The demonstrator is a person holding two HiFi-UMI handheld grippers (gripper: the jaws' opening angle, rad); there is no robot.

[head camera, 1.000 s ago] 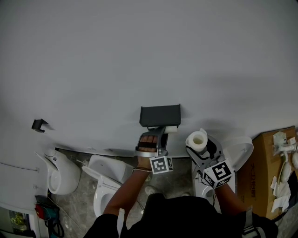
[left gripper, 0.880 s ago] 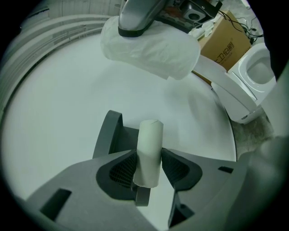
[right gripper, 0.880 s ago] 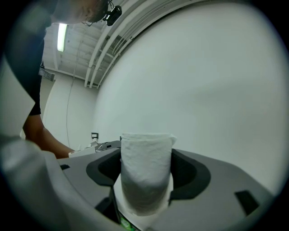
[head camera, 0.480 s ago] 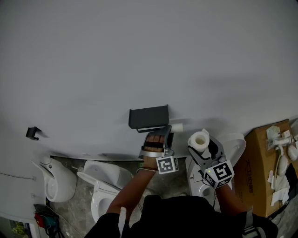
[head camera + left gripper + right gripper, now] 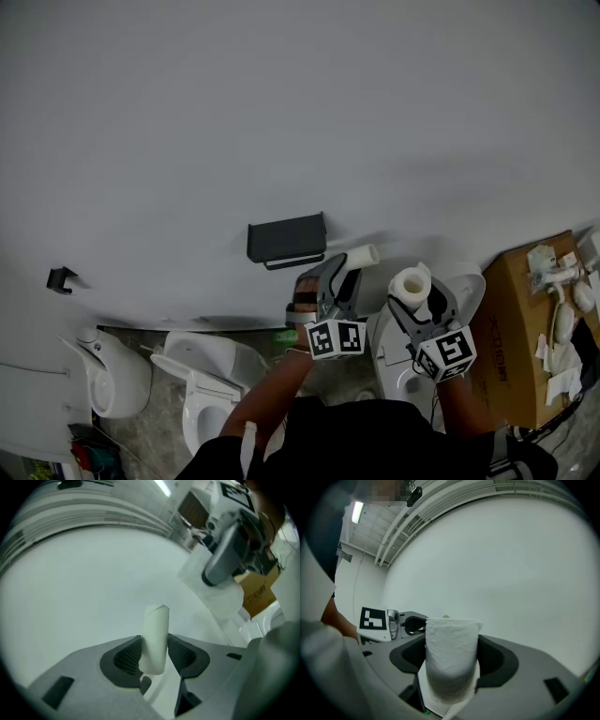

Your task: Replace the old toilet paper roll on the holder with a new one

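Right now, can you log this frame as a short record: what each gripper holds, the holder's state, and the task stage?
left gripper: shut on the thin bare whitish cardboard tube, held off to the right of the holder
right gripper: shut on the full white toilet paper roll
holder: dark grey wall-mounted holder, no roll on it
task stage: old tube off, new roll not yet fitted
surroundings: white toilets below, brown cardboard box at right
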